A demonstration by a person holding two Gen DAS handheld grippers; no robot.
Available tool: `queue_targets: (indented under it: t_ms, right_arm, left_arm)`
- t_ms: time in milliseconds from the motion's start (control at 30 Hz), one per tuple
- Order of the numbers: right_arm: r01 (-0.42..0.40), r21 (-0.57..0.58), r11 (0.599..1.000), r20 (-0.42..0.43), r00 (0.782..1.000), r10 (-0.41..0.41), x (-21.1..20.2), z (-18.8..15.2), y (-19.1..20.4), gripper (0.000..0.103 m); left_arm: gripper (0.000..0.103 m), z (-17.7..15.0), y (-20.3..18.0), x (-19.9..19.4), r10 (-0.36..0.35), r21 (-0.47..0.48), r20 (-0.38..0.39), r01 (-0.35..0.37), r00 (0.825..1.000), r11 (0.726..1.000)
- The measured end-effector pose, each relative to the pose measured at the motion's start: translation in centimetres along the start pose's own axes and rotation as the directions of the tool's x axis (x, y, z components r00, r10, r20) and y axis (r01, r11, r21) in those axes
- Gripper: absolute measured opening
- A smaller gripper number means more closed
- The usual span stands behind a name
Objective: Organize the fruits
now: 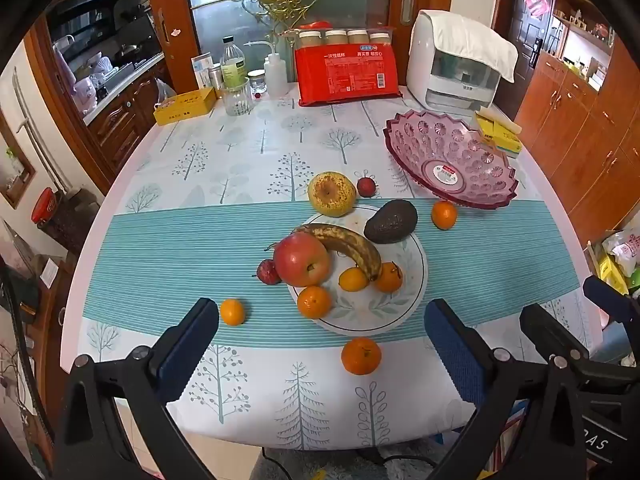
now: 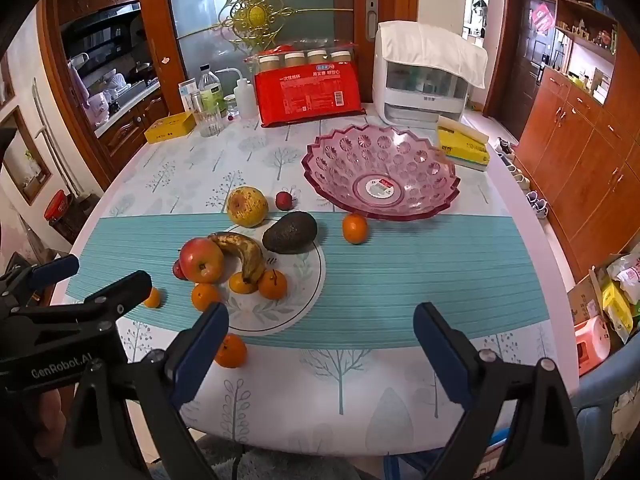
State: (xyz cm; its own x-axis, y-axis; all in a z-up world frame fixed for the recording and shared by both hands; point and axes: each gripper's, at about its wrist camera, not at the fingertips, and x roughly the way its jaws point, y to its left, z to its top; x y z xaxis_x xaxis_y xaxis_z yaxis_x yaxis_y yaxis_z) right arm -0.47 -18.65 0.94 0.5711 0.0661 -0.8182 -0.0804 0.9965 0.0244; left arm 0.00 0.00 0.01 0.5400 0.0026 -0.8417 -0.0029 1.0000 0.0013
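A white leaf-patterned plate (image 1: 400, 304) lies mid-table. On or against it are a red apple (image 1: 302, 260), a spotted banana (image 1: 352, 246), a dark avocado (image 1: 390, 222) and several mandarins. A yellow-brown pear (image 1: 331, 193) and a small red fruit (image 1: 367, 187) lie behind it. Loose mandarins lie at the front (image 1: 361, 356), left (image 1: 232, 311) and right (image 1: 444, 215). The pink glass bowl (image 2: 380, 172) stands empty at the back right. My left gripper (image 1: 320, 308) and right gripper (image 2: 321, 312) hover open over the table's near edge, holding nothing.
Along the far edge stand a red packet (image 1: 348, 76), a white appliance (image 1: 456, 68), bottles (image 1: 233, 68) and a yellow box (image 1: 186, 106). A yellow pack (image 2: 464, 148) lies right of the bowl. Wooden cabinets (image 2: 580, 168) line the right side.
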Motion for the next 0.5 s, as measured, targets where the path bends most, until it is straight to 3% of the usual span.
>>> queue_targets:
  t_ms: [267, 500]
  right_arm:
    - [0.006, 0.0, 1.0, 0.012, 1.0, -0.006, -0.17, -0.12, -0.08, 0.095]
    - [0.079, -0.003, 0.997, 0.062, 0.995, -0.079, -0.88, 0.27, -0.96, 0.095]
  left_arm:
    - [0.102, 0.34, -0.01, 0.18, -0.008, -0.012, 0.003, 0.008, 1.0, 1.0]
    - [0.102, 0.41, -0.23, -0.2, -0.014, -0.001, 0.014, 0.014, 1.0, 1.0]
